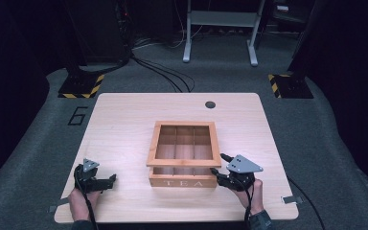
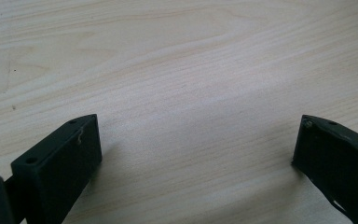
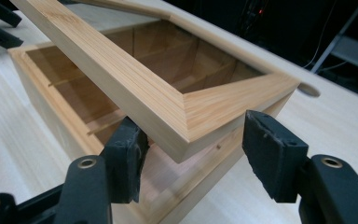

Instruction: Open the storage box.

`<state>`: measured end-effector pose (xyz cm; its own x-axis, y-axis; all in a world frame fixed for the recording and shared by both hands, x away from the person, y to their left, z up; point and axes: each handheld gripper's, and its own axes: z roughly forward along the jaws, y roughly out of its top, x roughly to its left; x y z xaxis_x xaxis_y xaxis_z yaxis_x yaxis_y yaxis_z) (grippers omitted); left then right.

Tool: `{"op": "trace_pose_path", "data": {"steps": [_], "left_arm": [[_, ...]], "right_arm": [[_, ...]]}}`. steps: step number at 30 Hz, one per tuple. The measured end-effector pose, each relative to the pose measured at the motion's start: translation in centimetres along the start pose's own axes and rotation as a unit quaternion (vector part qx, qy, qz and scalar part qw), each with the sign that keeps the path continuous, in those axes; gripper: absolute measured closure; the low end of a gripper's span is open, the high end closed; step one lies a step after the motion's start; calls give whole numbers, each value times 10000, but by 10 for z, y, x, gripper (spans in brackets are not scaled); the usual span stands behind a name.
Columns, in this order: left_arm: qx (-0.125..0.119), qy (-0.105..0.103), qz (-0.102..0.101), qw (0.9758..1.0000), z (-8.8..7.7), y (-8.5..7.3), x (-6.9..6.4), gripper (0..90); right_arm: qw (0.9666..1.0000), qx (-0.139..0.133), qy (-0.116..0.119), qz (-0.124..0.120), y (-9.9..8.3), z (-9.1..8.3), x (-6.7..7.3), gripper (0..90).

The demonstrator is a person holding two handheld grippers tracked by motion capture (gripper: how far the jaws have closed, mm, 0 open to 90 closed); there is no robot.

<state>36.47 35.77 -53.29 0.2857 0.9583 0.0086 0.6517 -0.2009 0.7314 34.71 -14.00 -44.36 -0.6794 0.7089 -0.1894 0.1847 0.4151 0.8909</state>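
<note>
A wooden tea box (image 1: pixel 182 183) marked TEA stands on the table (image 1: pixel 124 120), its inner dividers bare. Its framed lid (image 1: pixel 183 163) is tilted up at the front, hinged at the far side. My right gripper (image 1: pixel 219 164) is at the lid's front right corner. In the right gripper view the lid (image 3: pixel 135 88) corner lies between the pads of the right gripper (image 3: pixel 193 140): one pad touches its underside, the other stands apart from it, so the jaws are open. The box base (image 3: pixel 51 107) sits below. My left gripper (image 1: pixel 111 180) rests left of the box, jaws wide open over bare wood (image 2: pixel 196 135).
A round cable hole (image 1: pixel 210 104) sits near the table's far edge. Cables trail from both grippers over the near edge. On the floor beyond stand a white frame (image 1: pixel 220 28) and two hazard-striped bases (image 1: pixel 81 86).
</note>
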Motion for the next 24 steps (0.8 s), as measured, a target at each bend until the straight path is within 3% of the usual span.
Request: {"op": "trace_pose_path", "data": {"steps": [19,24], "left_arm": [[6,-2,-4,10000,0,0,0,9],[14,5,-3,10000,0,0,0,9]], "right_arm": [[9983,-158,-13,-570,35,-2,-15,435],[9980,-186,16,-600,42,-2,-19,451]]}}
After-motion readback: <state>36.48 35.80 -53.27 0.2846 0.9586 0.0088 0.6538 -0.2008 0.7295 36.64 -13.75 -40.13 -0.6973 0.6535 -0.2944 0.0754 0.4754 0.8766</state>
